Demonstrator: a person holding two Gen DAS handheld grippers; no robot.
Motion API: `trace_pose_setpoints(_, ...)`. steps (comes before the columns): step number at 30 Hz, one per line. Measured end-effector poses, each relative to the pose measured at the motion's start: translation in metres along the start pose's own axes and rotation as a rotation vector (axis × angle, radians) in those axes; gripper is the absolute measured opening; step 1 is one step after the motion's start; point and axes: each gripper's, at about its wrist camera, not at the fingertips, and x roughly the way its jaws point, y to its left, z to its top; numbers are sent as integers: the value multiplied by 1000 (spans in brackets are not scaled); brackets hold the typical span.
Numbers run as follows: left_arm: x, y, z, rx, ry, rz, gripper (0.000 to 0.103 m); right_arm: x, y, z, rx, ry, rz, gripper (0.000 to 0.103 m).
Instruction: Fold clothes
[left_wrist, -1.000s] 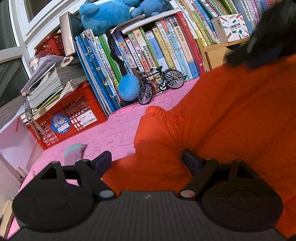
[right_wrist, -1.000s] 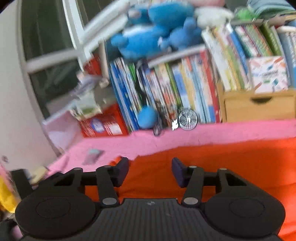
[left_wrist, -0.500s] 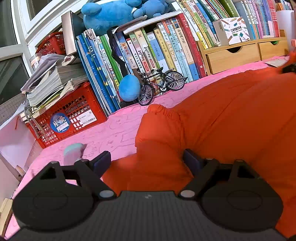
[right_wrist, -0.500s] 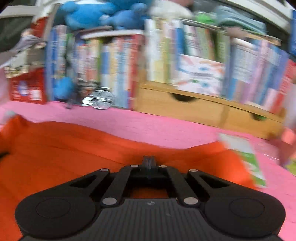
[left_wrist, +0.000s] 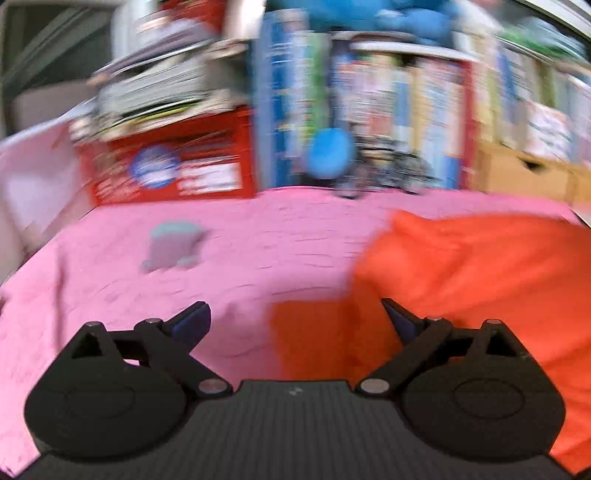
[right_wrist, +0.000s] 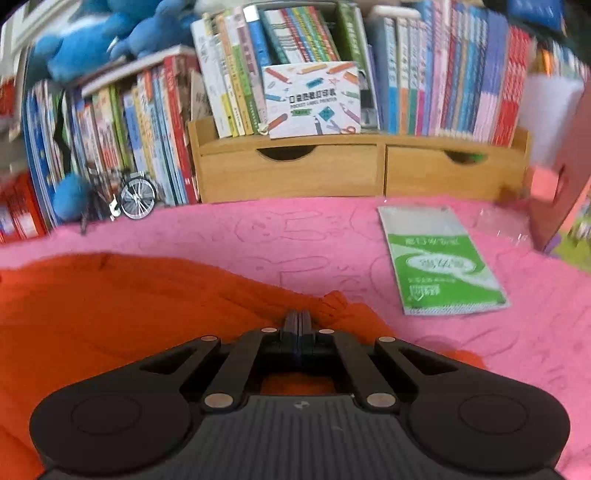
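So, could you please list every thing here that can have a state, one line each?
Left gripper: open, nothing between its fingers.
Right gripper: shut on the orange garment's edge.
Orange garment: spread on the pink cloth, rumpled, not yet folded.
Left drawer: closed.
Right drawer: closed.
Green-and-white packet: lying flat, apart from the garment.
Model bicycle: upright against the books.

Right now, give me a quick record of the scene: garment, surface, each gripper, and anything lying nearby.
garment: orange garment, spread and rumpled on the cloth
surface: pink cloth
left gripper: open, a garment edge below its fingers, not pinched
right gripper: shut on a bunched fold of the garment
nearby: green and white packet flat beside the garment; toy bicycle by the books
view quality: left wrist view is blurred
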Motion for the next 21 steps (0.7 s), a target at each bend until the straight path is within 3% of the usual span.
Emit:
trace_pose_setpoints(1,0,6,3,-33,-5,99,66,1,-2,1,18,1,14,0)
trace_pose_setpoints(2,0,13,9,-87,-2,188,39,1,-3,1,26,4,18,0)
trace_pose_setpoints(3,0,21,15,-150,3,269,40,2,-4,2,31,5,21,0)
trace_pose_setpoints(5,-15,27,26,-257,-37,150,40,2,-5,3,37,5,26,0)
trace_pose_setpoints(6,-25,19,30,-249,-78,85,40,3,-5,3,39,5,27,0)
trace_pose_setpoints(9,-60,-45,36,-26,-203,-80,43,4,-5,3,38,5,28,1)
trace_pose_setpoints(12,-85,-114,29,119,-208,-342,49,3,-6,2,39,5,28,1)
trace_pose_setpoints(14,-87,-159,19,225,-196,-411,49,3,-6,2,38,5,29,1)
trace_pose_setpoints(19,-45,-203,-5,362,-127,-290,50,3,-7,2,47,3,36,1)
trace_pose_setpoints(21,-34,-196,-9,407,-143,-211,50,2,-8,2,52,-1,40,1)
